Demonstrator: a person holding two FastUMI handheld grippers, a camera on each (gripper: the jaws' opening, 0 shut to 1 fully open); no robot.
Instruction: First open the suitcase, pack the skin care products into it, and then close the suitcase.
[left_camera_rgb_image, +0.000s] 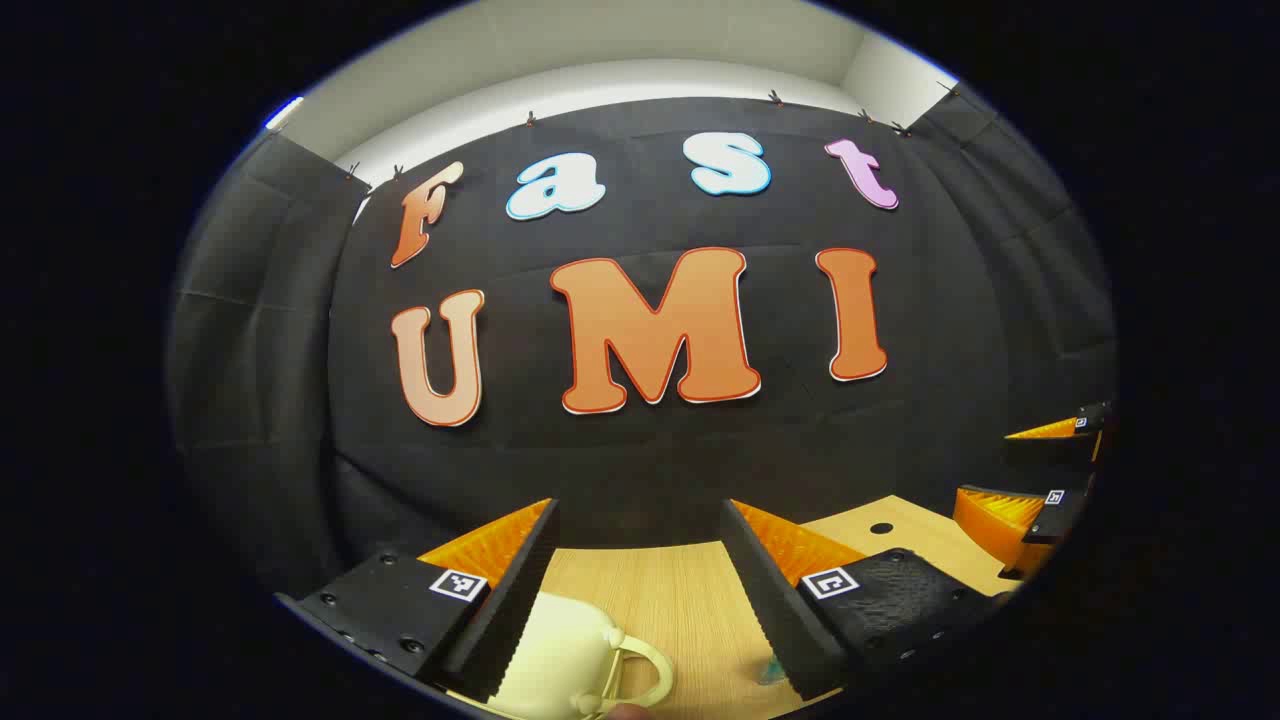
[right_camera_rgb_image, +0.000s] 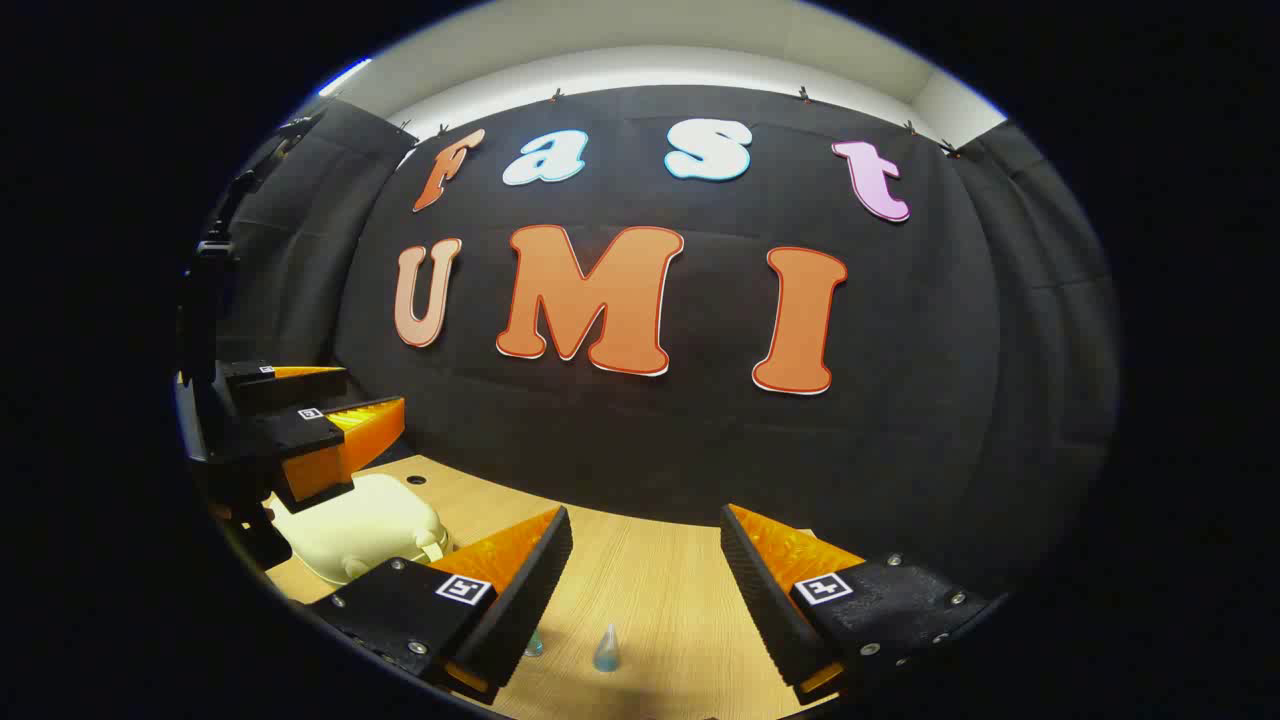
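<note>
A small cream suitcase (left_camera_rgb_image: 555, 660) lies shut on the wooden table, its loop handle (left_camera_rgb_image: 645, 668) towards the right in the left gripper view. My left gripper (left_camera_rgb_image: 640, 520) hovers just above it, open and holding nothing. In the right gripper view the same suitcase (right_camera_rgb_image: 360, 530) sits at the left with the left gripper (right_camera_rgb_image: 320, 405) over it. A small clear-blue bottle (right_camera_rgb_image: 607, 650) stands between the fingers of my right gripper (right_camera_rgb_image: 645, 530), which is open and raised above it. A second small bottle (right_camera_rgb_image: 535, 645) peeks out beside the right gripper's left finger. A bluish bottle (left_camera_rgb_image: 770, 670) shows by the left gripper's right finger.
The light wooden table (right_camera_rgb_image: 660, 590) runs back to the black cloth wall. A round hole (left_camera_rgb_image: 880, 527) in the tabletop lies near the wall. My right gripper (left_camera_rgb_image: 1045, 465) appears at the far right of the left gripper view, open.
</note>
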